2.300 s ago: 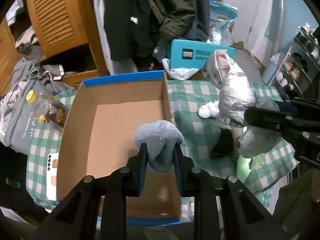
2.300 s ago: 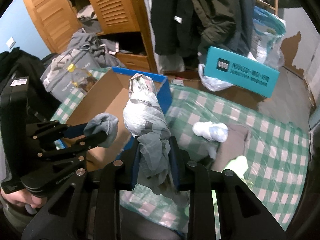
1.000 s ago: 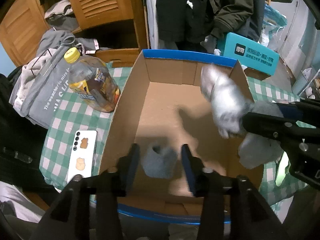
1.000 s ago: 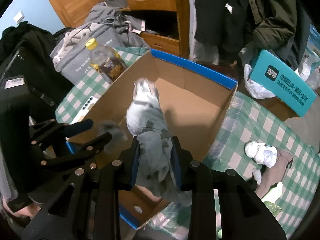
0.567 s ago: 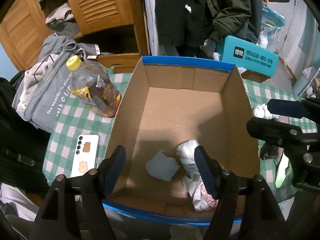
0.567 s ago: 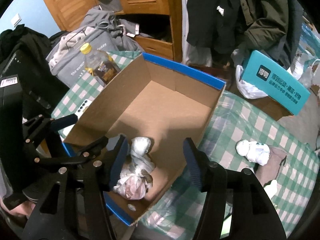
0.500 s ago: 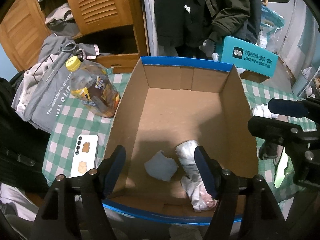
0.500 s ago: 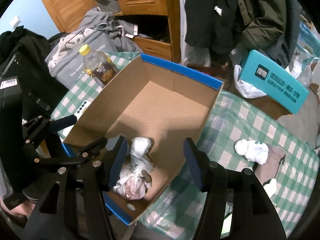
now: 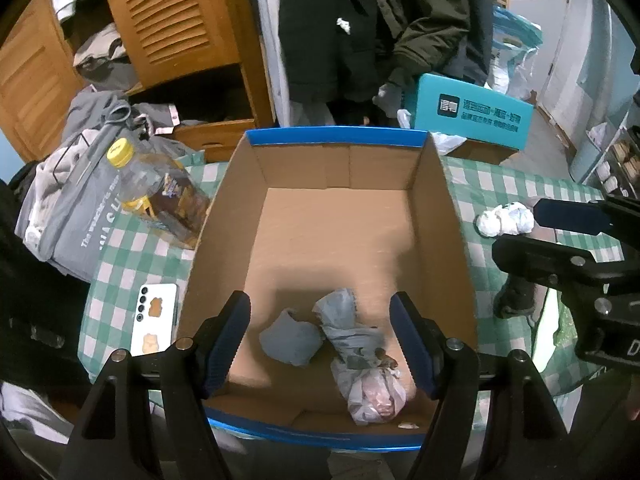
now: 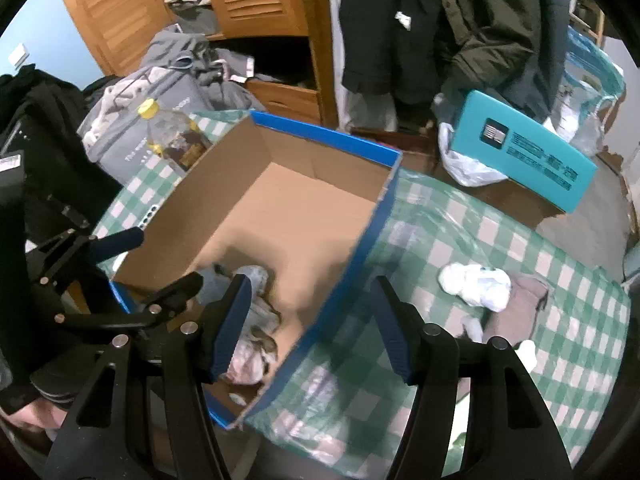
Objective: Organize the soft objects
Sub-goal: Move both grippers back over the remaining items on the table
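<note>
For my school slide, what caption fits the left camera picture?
Open left gripper above cardboard box holding a grey sock.

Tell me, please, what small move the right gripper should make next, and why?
Probably swing the open, empty right gripper rightward toward the white crumpled soft bundle on the green checked tablecloth. The grey rolled cloth and the pale wrapped bundle already lie inside the blue-rimmed cardboard box, and the left gripper is open too.
</note>
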`<state>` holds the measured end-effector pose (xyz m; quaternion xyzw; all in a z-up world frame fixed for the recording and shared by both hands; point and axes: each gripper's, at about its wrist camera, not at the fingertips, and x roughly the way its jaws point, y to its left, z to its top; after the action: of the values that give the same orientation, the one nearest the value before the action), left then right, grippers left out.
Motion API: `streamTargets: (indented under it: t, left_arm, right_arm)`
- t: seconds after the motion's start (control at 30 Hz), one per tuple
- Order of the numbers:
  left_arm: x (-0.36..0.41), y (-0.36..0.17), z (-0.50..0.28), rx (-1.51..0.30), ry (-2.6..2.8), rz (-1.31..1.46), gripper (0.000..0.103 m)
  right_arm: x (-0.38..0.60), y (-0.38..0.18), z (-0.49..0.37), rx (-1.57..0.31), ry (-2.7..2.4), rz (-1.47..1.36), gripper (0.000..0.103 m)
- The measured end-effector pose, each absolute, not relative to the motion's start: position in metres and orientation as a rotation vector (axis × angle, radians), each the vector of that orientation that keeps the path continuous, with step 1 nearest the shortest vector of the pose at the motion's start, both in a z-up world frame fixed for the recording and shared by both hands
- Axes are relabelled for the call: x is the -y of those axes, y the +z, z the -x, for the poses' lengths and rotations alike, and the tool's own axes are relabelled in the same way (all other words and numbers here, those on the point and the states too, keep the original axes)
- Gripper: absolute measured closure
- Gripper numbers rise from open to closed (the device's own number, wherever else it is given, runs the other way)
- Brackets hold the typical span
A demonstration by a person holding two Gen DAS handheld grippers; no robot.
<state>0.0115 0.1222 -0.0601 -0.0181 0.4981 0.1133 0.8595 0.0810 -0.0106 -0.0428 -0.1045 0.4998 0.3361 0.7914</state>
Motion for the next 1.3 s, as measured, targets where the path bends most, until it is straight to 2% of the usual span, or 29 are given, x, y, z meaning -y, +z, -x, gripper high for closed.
streamTargets:
  t: [1.0,1.3]
  left_arm:
    - [-0.018,-0.061,-0.036,-1.045,0.064,-0.101,0.025]
    - [0.011,-0.069,-0.044,-1.064,0.012,-0.129,0.023]
  right_arm:
    - [0.150,-0.061,-0.092,-1.124,0.494,0.124,0.040]
    - [0.182,-0.074,-0.091,-1.150,0.435,0.105,0.035]
